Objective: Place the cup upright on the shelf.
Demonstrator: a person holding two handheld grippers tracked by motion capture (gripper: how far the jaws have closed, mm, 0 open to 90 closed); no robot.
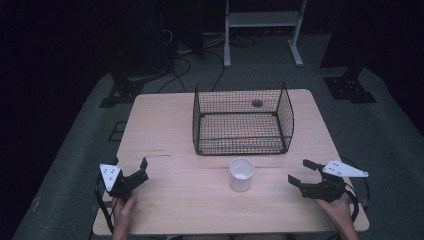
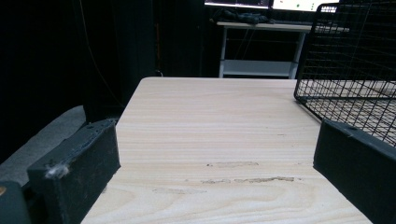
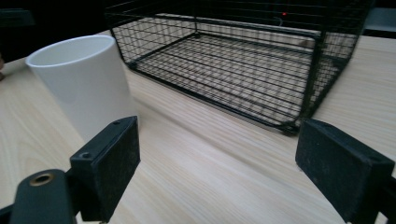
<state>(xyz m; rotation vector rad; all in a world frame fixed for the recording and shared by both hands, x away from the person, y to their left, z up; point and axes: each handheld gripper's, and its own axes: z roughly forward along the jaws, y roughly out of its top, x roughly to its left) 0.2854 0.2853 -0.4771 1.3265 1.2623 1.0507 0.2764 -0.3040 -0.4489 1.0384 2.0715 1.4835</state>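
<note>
Wooden table [image 1: 175, 130]: white cup [image 1: 241, 174] between both spread claws, left claw [image 1: 134, 171], right claw [image 1: 301, 172], untouched.

cup [image 1: 242, 174] stands before basket [image 1: 243, 119], which perhaps holds a small object [image 1: 257, 103].

A light wooden table [image 1: 165, 125] stands on grey carpeted floor [image 1: 385, 120] in a dark room, a white metal shelf frame [image 1: 262, 22] behind it.
</note>
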